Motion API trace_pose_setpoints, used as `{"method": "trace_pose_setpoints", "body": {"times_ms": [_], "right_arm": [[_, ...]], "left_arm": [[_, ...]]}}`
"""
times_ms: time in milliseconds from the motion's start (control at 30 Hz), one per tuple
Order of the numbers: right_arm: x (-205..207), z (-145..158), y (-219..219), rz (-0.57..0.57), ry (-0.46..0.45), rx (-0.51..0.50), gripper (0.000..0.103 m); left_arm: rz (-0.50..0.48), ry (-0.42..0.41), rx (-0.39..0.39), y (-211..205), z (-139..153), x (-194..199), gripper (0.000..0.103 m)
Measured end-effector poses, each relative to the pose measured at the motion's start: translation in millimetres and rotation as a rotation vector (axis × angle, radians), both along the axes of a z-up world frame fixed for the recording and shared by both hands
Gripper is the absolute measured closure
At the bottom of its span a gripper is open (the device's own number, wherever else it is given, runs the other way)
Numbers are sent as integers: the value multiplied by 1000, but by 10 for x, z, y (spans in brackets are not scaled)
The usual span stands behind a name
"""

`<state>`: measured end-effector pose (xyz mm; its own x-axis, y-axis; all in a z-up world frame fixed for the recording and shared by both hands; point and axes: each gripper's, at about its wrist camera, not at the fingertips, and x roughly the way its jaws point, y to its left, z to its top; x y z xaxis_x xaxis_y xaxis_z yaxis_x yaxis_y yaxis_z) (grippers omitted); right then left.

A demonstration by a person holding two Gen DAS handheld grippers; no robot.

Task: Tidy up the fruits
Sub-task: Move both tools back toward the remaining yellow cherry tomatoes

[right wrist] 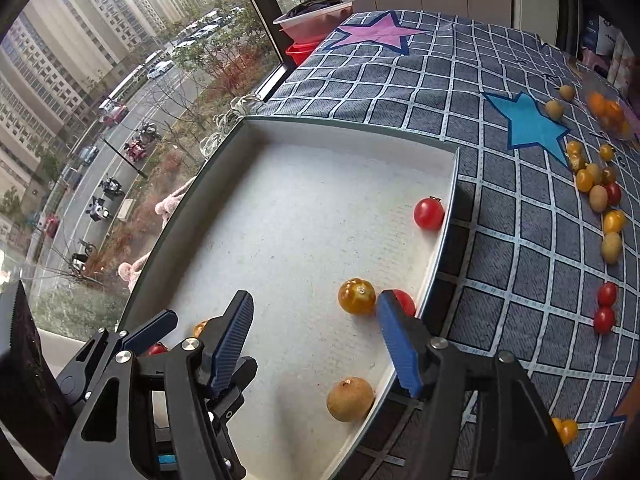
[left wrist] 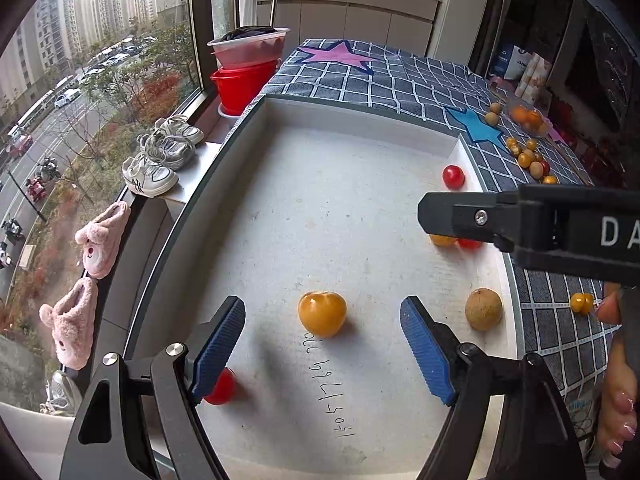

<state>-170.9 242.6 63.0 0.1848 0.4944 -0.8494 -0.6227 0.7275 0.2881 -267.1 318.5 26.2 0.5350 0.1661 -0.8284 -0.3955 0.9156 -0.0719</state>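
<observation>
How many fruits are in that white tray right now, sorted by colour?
In the white tray:
Red tomatoes: 3
Yellow-orange tomatoes: 2
Brown round fruit: 1
Total: 6

The left gripper [left wrist: 322, 350] hangs wide open over a white tray [left wrist: 360, 128]. A yellow tomato [left wrist: 322, 313] sits between its blue fingers [left wrist: 426, 354], touching neither. A red tomato [left wrist: 221, 387] peeks from behind the left finger. A brown longan [left wrist: 483, 309] rests near the tray's right wall.
</observation>
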Motion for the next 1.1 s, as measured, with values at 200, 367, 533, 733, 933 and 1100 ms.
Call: {"method": "trace_pose_setpoints", "body": {"times_ms": [200,367,533,733,933,1100], "right_arm": [[33,164,-498,-83,-27,25,26],[75,148,-1086,-194,-43,14,26],[39,29,-1752,-304,-61,-33,26],[84,-119,-2256,-386,-50,-65,26],[275,-157,-2326,-386,-46,-50,26],[457,-224,-2252,-356,-33,-40,30]], "left_arm": [[-23,-24,22,-128,179,15,22],[-99,-51,46,-427,330,94,22],[-203,-54,58,-840,393,212,22],[-315,-30,65,-1348,352,363,22],[-384,-3,62,-1727,225,484,22],[-409,20,56,-1892,89,622,22]]}}
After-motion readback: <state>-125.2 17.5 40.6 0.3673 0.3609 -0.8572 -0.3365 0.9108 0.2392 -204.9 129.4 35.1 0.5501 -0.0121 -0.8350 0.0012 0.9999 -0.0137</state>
